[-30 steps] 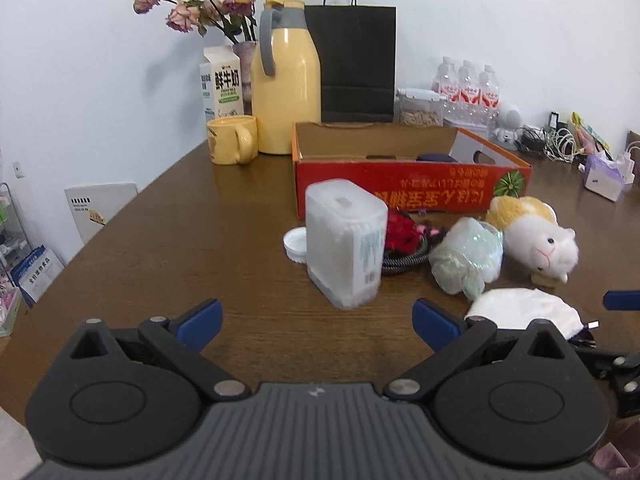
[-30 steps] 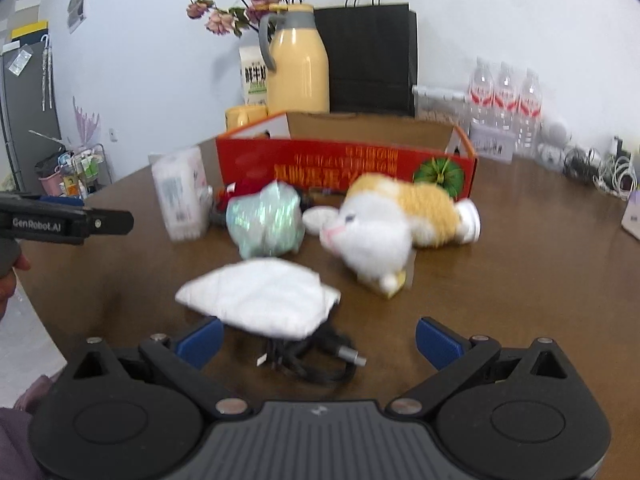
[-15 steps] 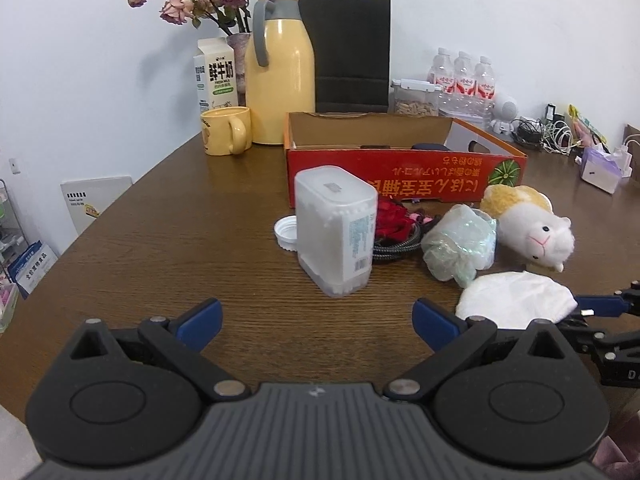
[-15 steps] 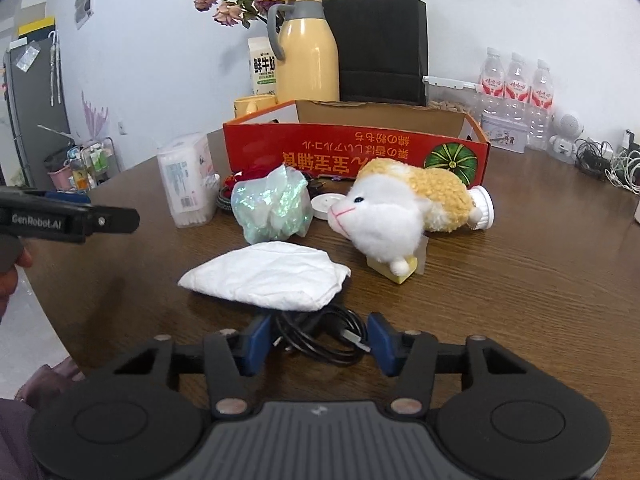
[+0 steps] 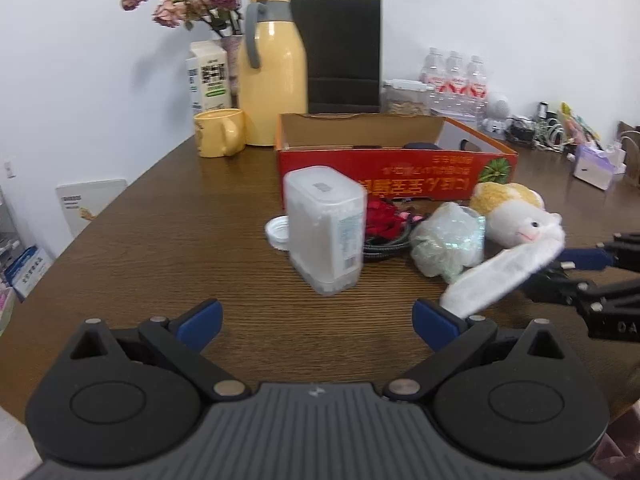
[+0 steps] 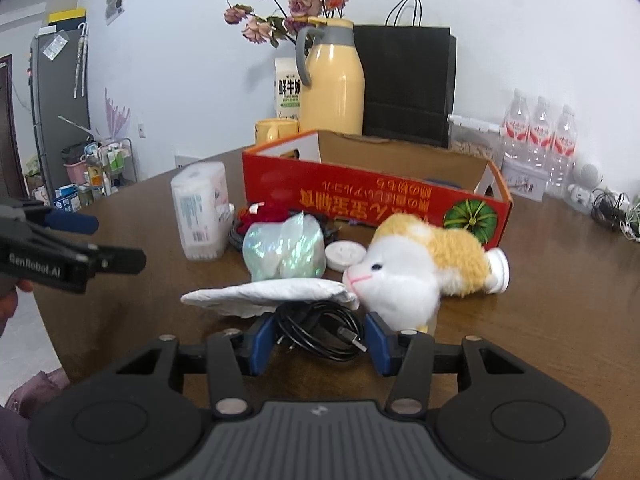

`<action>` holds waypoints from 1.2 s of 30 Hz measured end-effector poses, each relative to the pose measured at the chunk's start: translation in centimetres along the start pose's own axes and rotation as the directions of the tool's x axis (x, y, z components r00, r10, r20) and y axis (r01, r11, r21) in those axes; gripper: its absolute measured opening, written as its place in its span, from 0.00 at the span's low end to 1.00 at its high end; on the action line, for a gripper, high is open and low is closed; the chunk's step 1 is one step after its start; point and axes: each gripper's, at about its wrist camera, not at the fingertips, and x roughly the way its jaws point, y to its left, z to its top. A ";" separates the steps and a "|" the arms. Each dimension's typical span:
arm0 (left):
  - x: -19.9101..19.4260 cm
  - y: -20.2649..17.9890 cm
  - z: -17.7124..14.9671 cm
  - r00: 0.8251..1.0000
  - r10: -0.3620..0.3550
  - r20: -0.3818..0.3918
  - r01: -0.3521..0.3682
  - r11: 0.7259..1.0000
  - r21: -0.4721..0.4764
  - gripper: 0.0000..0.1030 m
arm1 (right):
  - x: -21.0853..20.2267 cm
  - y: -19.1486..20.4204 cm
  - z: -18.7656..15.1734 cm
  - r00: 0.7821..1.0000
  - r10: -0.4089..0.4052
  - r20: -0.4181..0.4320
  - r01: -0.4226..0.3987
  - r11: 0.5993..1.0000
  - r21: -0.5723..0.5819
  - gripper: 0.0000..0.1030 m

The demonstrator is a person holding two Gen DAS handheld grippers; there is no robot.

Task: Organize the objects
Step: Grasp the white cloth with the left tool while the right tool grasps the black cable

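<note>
Left wrist view: left tool (image 5: 316, 318) at bottom centre, blue fingers spread wide with nothing between them, above the brown worktop (image 5: 168, 240). Centre of frame: clear cotton-swab box (image 5: 324, 229) standing upright, white lid (image 5: 277, 231) just left of it, red item on a dark cord (image 5: 386, 222) to its right, then a crumpled iridescent bag (image 5: 448, 242), then a plush toy (image 5: 516, 214). At right edge the right tool (image 5: 576, 266) sits with a white cloth (image 5: 500, 276) tilted up, its lower end near the left tool's right finger. Red cardboard box (image 5: 392, 162) behind the clutter, yellow thermos (image 5: 274, 76), mug (image 5: 218, 138), milk carton (image 5: 208, 76) in upper centre-left. Right wrist view: right tool (image 6: 318, 340) at bottom centre, fingers closed in on a coiled black cable (image 6: 320, 330), white cloth (image 6: 272, 294) draped across the top of the coil. Plush toy (image 6: 420, 268) right of centre, touching the cloth's end; iridescent bag (image 6: 286, 250) just behind the cloth; swab box (image 6: 200, 210) centre-left; red box (image 6: 376, 196) behind. Left tool (image 6: 76, 240) at left edge, jaws apart.
</note>
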 end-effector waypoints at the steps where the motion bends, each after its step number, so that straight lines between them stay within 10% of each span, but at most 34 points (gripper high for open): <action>1: 0.0 -0.2 0.0 1.000 -0.014 0.000 0.014 1.000 0.006 1.00 | -0.1 -0.1 0.1 1.000 -0.002 0.005 0.002 1.000 0.000 0.46; 13: 1.8 -5.6 0.0 0.986 -0.164 -0.023 0.165 0.959 0.230 0.98 | -0.5 -0.7 -0.1 1.000 -0.004 0.013 0.004 1.000 0.006 0.46; 19: 3.6 -7.2 0.0 0.983 -0.176 -0.042 0.181 0.943 0.280 0.69 | -0.5 -0.8 -0.1 1.000 0.000 0.009 0.000 1.000 -0.005 0.46; 24: 3.9 -8.2 -0.4 0.977 -0.209 -0.030 0.208 0.927 0.312 0.20 | -0.5 -0.7 0.1 1.000 0.007 0.007 -0.006 1.000 -0.018 0.46; 36: 2.3 -6.8 -0.6 0.979 -0.206 0.009 0.196 0.944 0.265 0.11 | -1.2 -0.5 0.2 0.999 0.018 0.028 -0.017 1.000 -0.018 0.46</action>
